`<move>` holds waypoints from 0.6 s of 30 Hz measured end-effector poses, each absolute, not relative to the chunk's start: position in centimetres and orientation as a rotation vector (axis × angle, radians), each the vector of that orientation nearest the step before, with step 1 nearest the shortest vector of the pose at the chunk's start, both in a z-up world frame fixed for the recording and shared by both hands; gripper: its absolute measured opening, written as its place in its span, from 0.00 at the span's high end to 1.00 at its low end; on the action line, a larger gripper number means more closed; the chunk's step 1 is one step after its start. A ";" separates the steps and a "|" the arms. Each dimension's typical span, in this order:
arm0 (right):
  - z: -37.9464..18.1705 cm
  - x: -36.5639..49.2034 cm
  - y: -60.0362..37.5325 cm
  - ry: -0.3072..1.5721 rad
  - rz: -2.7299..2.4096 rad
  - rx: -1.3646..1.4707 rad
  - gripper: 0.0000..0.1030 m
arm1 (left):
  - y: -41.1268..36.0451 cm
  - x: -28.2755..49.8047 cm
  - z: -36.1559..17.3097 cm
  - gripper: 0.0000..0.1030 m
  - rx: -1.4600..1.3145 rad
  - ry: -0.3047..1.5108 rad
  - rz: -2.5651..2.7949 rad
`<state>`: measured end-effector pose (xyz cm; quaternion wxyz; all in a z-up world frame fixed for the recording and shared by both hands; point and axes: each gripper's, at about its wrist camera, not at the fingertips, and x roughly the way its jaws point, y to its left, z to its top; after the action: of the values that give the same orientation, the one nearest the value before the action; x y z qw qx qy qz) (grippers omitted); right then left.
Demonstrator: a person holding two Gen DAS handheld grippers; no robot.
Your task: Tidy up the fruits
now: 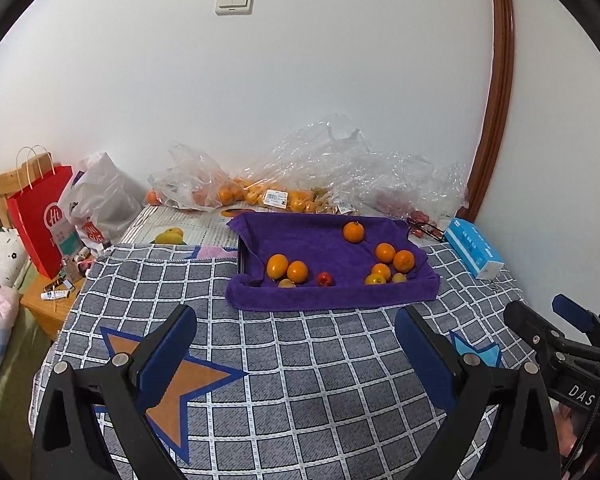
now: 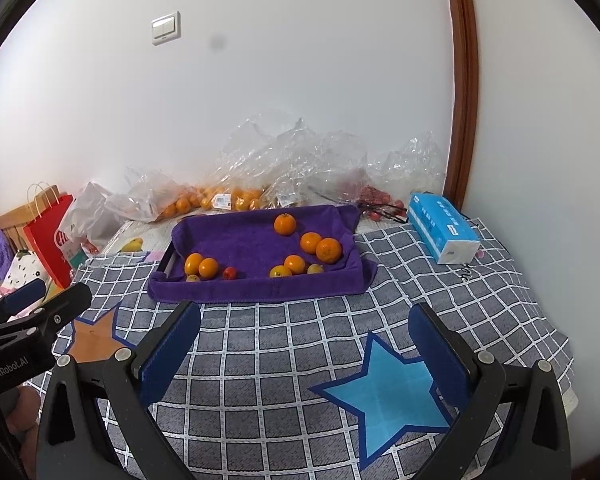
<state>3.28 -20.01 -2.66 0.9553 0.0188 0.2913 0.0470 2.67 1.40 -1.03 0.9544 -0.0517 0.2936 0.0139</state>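
A tray lined with a purple towel sits in the middle of the checked cloth. On it lie several oranges, a small red fruit and a few small yellow fruits. My left gripper hovers open over the cloth, short of the tray's near edge. My right gripper is open as well, nothing between its blue pads, also short of the tray. Each gripper shows at the edge of the other's view.
Clear plastic bags with more oranges lie against the wall behind the tray. A blue tissue pack lies at the right. A red paper bag and white bag stand at the left beside a low wooden stand.
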 end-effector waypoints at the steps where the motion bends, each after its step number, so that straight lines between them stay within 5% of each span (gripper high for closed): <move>1: -2.6 3.3 -20.0 0.590 0.094 0.039 0.01 | 1.4 2.7 -1.0 0.03 -0.100 0.595 0.031; 18: -2.7 3.2 -19.9 0.589 0.082 0.036 0.01 | 1.0 2.3 -0.7 0.03 -0.087 0.582 0.038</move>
<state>3.21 -19.90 -2.69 0.9560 0.0176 0.2902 0.0403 2.29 0.95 -0.72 0.9568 -0.0430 0.2868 0.0188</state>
